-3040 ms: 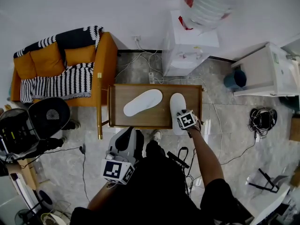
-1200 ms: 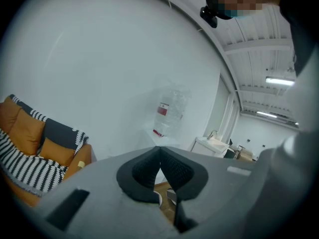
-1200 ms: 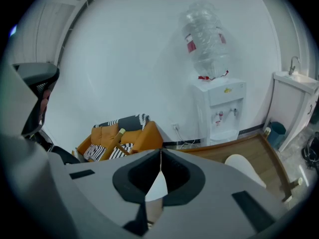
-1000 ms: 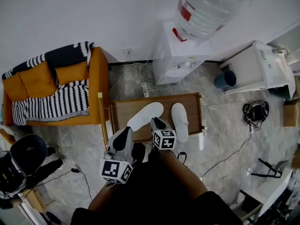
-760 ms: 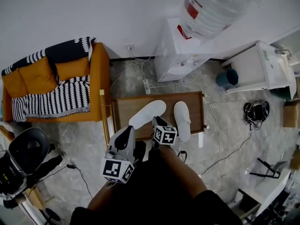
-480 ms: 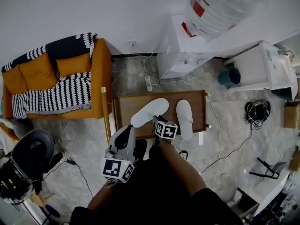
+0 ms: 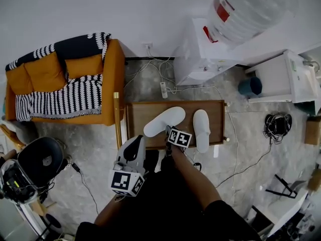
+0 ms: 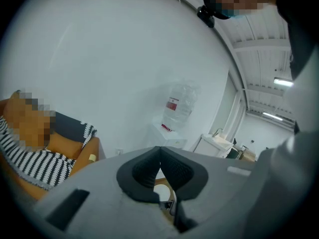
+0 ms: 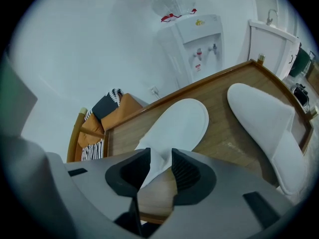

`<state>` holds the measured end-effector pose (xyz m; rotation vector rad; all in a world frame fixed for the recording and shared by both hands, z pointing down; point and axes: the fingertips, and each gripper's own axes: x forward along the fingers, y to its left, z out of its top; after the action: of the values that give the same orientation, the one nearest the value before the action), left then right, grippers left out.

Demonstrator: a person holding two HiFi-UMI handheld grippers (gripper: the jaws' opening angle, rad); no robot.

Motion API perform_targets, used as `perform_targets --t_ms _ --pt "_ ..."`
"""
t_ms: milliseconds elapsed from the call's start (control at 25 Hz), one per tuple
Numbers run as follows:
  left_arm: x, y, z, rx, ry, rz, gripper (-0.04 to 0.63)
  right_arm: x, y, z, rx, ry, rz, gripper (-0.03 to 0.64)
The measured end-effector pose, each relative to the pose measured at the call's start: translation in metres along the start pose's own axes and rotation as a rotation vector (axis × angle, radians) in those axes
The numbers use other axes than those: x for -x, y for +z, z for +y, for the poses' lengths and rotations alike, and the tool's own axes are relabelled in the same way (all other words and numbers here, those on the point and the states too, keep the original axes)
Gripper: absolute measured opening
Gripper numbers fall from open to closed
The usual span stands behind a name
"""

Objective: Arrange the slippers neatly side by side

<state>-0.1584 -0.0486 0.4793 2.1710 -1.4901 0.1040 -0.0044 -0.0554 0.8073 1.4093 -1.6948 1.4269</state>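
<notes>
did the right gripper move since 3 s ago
Yes: the right gripper went left along the near edge of the table, from the right slipper to the angled slipper.

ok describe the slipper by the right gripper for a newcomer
Find the low brown wooden table beside the orange sofa. Two slippers lie on it: take the slanted white fabric slipper at left, not the straight white slipper at right.

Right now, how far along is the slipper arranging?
Done: one slipper lies straight at the right of the wooden tray. In hand: the right gripper has its jaws apart around the near end of the other slipper, which lies askew. Left to do: grip it, turn it parallel and set it beside the first. The left gripper is shut, empty and held back.
</notes>
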Motion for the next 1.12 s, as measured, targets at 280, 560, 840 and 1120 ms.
perform_targets --t_ms 280,560,840,1120 --pt "0.003 -0.002 0.003 0.004 0.019 0.003 0.012 -0.010 0.002 -0.002 -0.038 0.017 0.025 0.123" --pt "0.004 -0.005 0.004 0.005 0.034 -0.001 0.012 -0.014 0.003 -0.004 0.017 0.017 0.054 0.043" --pt "0.002 -0.004 -0.002 0.003 0.032 -0.011 0.012 0.000 0.011 0.001 0.170 0.031 0.074 0.034" --pt "0.006 -0.002 -0.016 -0.004 0.032 -0.020 0.012 0.028 0.016 -0.008 0.336 0.082 0.105 0.031"
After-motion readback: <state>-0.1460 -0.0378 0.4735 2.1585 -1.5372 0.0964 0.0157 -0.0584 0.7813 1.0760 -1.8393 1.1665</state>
